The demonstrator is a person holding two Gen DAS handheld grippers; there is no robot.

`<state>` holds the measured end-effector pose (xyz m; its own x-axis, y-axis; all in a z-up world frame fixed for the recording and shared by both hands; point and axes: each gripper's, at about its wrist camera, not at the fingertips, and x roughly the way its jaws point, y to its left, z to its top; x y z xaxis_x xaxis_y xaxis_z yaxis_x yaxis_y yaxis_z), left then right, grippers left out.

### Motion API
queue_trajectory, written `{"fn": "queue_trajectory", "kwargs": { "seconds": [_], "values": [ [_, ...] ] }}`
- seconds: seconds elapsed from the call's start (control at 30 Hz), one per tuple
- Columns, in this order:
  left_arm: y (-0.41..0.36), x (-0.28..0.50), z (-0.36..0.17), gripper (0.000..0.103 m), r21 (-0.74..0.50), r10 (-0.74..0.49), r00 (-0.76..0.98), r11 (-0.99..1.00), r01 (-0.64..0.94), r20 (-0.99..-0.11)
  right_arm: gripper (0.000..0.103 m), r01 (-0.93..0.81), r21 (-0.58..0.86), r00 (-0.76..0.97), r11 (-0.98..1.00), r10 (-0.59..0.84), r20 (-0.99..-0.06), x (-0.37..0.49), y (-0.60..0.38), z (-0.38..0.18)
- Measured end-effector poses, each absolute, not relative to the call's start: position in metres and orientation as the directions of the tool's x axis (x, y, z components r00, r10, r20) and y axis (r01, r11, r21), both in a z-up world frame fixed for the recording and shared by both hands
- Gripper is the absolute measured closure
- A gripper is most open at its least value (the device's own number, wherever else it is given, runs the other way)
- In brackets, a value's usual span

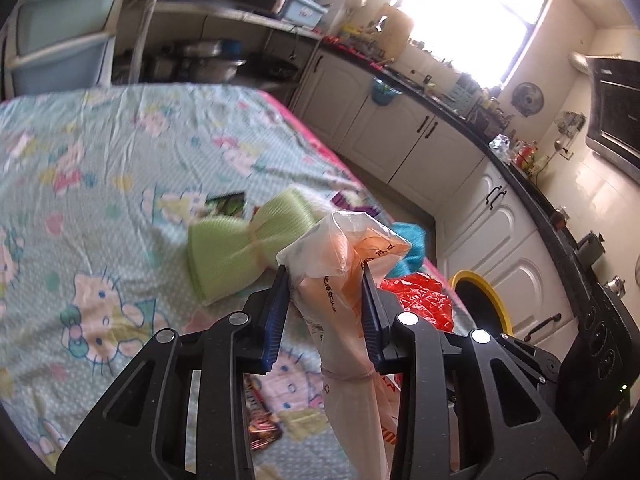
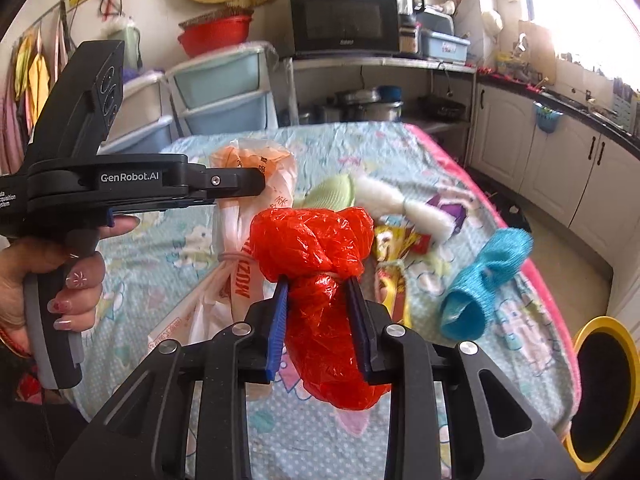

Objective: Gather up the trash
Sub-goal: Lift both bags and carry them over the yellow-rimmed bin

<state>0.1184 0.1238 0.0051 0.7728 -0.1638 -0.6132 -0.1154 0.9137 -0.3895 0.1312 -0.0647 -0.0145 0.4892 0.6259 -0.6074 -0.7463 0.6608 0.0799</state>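
Observation:
My left gripper [image 1: 325, 276] is shut on a white and orange plastic bag [image 1: 344, 264], whose tied neck sticks up between the blue pads while the rest hangs down over the patterned tablecloth [image 1: 100, 152]. In the right wrist view the same bag [image 2: 256, 184] hangs from the left gripper [image 2: 240, 184], held by a hand at the left. My right gripper [image 2: 316, 284] is shut on a knotted red plastic bag [image 2: 316, 248], lifted off the cloth. The red bag [image 1: 420, 296] also shows just right of the left gripper.
On the cloth lie a green sponge-like pad [image 1: 236, 248], a blue mesh piece [image 2: 484, 284], a white fluffy piece [image 2: 392, 200], yellow wrappers [image 2: 394, 248] and a dark wrapper [image 1: 260, 420]. A black bin with a yellow rim [image 2: 600, 388] stands on the floor at the right. Kitchen cabinets [image 1: 420, 136] run beyond.

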Motion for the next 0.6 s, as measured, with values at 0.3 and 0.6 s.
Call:
{"fn": "queue_trajectory", "kwargs": {
  "seconds": [0.3, 0.6],
  "values": [
    [0.082, 0.142, 0.042, 0.080, -0.351, -0.189, 0.803, 0.936, -0.026, -0.565, 0.076, -0.698, 0.081, 0.574, 0.712, 0.623, -0.532, 0.141, -0.107, 0.016],
    [0.028, 0.177, 0.068, 0.081, -0.318, -0.242, 0.816, 0.945, 0.076, -0.525, 0.076, -0.623, 0.088, 0.661, 0.777, 0.584, -0.472, 0.161, -0.158, 0.041]
  ]
}}
